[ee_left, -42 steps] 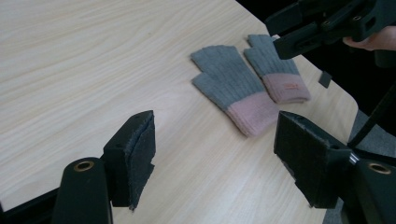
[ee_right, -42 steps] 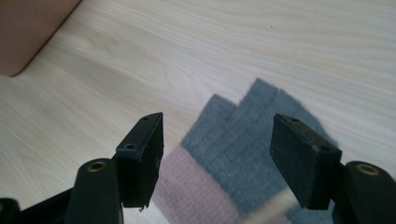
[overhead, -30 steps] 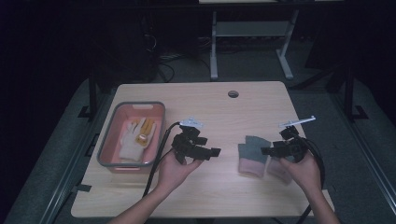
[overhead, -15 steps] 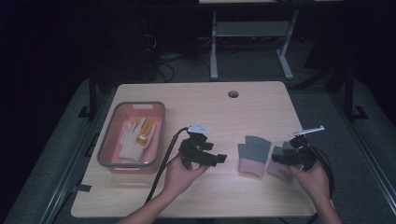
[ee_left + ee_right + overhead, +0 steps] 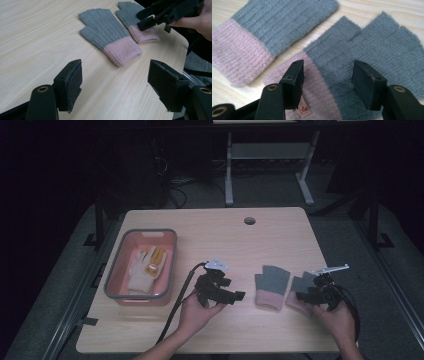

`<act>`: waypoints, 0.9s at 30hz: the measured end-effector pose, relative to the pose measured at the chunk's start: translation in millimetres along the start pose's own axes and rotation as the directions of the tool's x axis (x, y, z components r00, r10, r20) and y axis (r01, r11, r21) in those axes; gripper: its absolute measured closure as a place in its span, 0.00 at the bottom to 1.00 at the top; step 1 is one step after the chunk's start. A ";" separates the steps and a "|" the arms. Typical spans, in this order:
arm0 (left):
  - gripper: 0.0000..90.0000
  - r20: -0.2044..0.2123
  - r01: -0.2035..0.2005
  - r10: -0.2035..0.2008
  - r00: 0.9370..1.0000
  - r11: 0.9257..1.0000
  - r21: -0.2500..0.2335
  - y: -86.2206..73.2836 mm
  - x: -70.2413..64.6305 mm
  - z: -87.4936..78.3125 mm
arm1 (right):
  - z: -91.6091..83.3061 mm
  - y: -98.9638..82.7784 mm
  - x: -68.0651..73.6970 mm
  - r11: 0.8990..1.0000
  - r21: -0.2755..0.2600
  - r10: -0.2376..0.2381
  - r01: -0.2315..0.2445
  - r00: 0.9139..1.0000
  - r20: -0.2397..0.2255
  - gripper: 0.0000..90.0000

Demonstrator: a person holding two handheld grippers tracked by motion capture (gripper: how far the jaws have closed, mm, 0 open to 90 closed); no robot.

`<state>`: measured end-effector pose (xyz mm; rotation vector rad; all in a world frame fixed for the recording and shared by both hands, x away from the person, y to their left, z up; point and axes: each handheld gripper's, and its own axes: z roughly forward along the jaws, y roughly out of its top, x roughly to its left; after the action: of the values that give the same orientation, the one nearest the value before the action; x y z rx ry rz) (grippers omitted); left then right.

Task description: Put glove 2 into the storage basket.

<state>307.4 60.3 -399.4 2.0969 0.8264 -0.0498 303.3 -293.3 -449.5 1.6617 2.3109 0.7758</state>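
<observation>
Two knitted gloves, grey with pink cuffs, lie flat side by side on the wooden table (image 5: 210, 230). The near-centre glove (image 5: 271, 285) (image 5: 110, 35) (image 5: 274, 27) lies untouched. My right gripper (image 5: 302, 296) (image 5: 329, 65) hovers low over the other glove (image 5: 298, 290) (image 5: 377, 50) (image 5: 135, 25), where cuff meets grey. Its jaws have just been closing and straddle the knit without pinching it. My left gripper (image 5: 239, 295) (image 5: 115, 66) is open over bare wood, pointing at the gloves, with nothing between its pads.
A pink bin with a grey rim (image 5: 112, 285) stands at the table's left and holds a white and yellow glove (image 5: 145, 267). A cable hole (image 5: 249, 220) sits near the far edge. The right glove lies close to the table's right edge.
Both hands have drifted toward the near edge and sunk lower. The right gripper came down over the right glove and its jaws narrowed.
</observation>
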 end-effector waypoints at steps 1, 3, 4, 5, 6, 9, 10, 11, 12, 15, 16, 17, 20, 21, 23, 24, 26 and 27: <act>0.31 -0.001 -0.005 0.005 1.000 1.000 0.000 -0.5 -0.4 0.4 | 0.6 -0.9 1.7 1.000 -0.003 0.000 0.000 1.000 0.009 0.47; 0.31 0.000 -0.009 0.009 1.000 1.000 -0.004 -1.9 -1.3 0.9 | 1.6 -2.0 3.0 1.000 -0.015 -0.024 0.025 0.999 0.024 0.48; 0.31 0.001 -0.013 0.013 1.000 1.000 -0.004 -2.5 -1.6 1.2 | 1.3 -2.6 4.3 1.000 -0.013 -0.019 0.020 0.999 0.028 0.48; 0.31 -0.003 -0.011 0.010 1.000 1.000 -0.008 -3.4 -2.3 1.5 | 1.9 -3.6 3.9 0.999 -0.024 -0.021 0.022 0.999 0.027 0.48; 0.31 -0.002 -0.017 0.016 1.000 1.000 -0.010 -4.1 -2.5 1.4 | 1.7 -4.8 4.3 1.000 -0.026 -0.011 0.012 1.000 0.026 0.49; 0.31 0.003 -0.025 0.025 1.000 1.000 -0.007 -6.2 -3.6 1.7 | 2.3 -8.7 3.4 0.998 -0.059 -0.018 0.019 1.000 0.025 0.50; 0.31 0.003 -0.024 0.024 1.000 1.000 -0.008 -6.7 -4.7 2.2 | 2.5 -9.7 3.3 0.998 -0.067 -0.018 0.020 1.000 0.025 0.50; 0.30 0.006 -0.031 0.031 0.999 0.999 -0.006 -7.1 -5.3 2.3 | 2.4 -10.1 3.7 0.998 -0.068 -0.015 0.017 1.000 0.027 0.51; 0.30 0.010 -0.033 0.033 0.999 0.999 -0.008 -7.7 -5.9 2.3 | 2.4 -10.4 4.1 0.997 -0.069 -0.016 0.018 0.999 0.030 0.52; 0.30 0.012 -0.051 0.051 0.999 0.999 -0.014 -11.5 -6.9 1.9 | 2.7 -12.6 5.2 0.996 -0.086 -0.008 0.011 0.999 0.031 0.53; 0.30 0.023 -0.049 0.049 0.999 0.999 -0.013 -12.9 -6.6 1.9 | 2.5 -13.4 5.3 0.996 -0.089 -0.007 0.010 0.999 0.031 0.54; 0.30 0.026 -0.050 0.050 0.998 0.999 -0.013 -14.6 -6.2 1.9 | 2.3 -13.7 5.4 0.996 -0.090 -0.004 0.007 1.000 0.030 0.54; 0.30 0.039 -0.045 0.045 0.998 0.999 0.001 -19.4 -4.6 2.3 | 1.8 -12.5 5.4 0.997 -0.074 0.007 -0.006 1.000 0.021 0.58; 0.30 0.040 -0.046 0.046 0.998 0.999 -0.001 -21.2 -4.4 2.2 | 1.9 -11.8 5.4 0.997 -0.072 0.003 -0.002 1.000 0.020 0.59; 0.30 0.033 -0.056 0.055 0.998 0.998 0.016 -22.7 -4.1 2.0 | 1.2 -10.5 6.2 0.998 -0.057 0.009 -0.008 1.000 0.016 0.64; 0.30 0.030 -0.062 0.061 0.998 0.998 0.022 -23.0 -2.8 0.9 | 1.1 -10.0 6.3 0.999 -0.051 0.013 -0.013 1.000 0.010 0.66; 0.30 0.031 -0.052 0.052 0.998 0.999 0.015 -25.0 -0.3 -1.0 | 1.0 -9.4 6.4 0.999 -0.048 0.016 -0.016 1.000 -0.003 0.73; 0.30 0.029 -0.045 0.045 0.999 0.999 0.017 -25.8 0.8 -1.3 | 0.9 -9.2 6.7 0.999 -0.045 0.015 -0.015 1.000 -0.008 0.76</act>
<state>292.9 72.4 -417.1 2.1256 0.7636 -0.0633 293.7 -289.0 -453.9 1.6621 2.2711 0.8323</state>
